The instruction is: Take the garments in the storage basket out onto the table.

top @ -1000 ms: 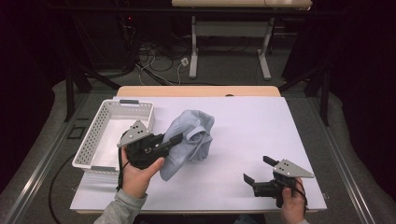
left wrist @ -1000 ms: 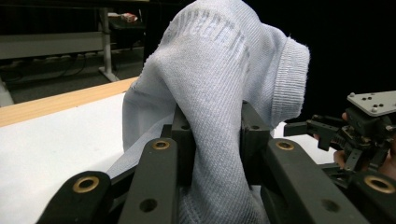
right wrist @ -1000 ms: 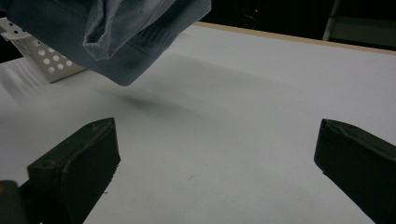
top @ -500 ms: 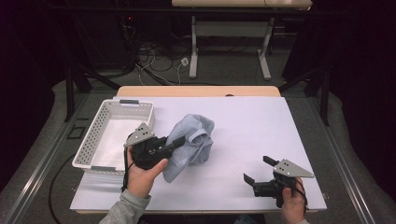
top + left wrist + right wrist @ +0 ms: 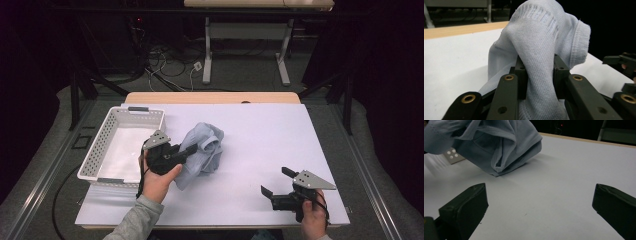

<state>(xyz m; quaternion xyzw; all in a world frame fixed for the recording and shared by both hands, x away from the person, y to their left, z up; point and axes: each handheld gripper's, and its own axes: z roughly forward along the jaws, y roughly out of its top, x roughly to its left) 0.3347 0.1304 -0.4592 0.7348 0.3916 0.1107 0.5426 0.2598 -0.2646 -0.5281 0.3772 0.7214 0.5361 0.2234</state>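
Two tongs are at work on the white counter (image 5: 260,150). In the high view the left tongs (image 5: 189,149) sit just left of the frame's centre, clamped tight on a fold of a pale blue garment (image 5: 204,150); the left gripper view shows the ribbed cloth (image 5: 541,50) pinched between the two black jaws and draped over their tips. Part of the garment rests on the counter in the middle of the high view, just right of a white plastic basket (image 5: 97,155) that stands at the counter's left edge. The right tongs (image 5: 276,182) are in the lower right of the high view, low over the counter and well apart from the garment, with the jaws spread wide and nothing between them. From the right gripper view, the garment (image 5: 499,147) fills the upper left.
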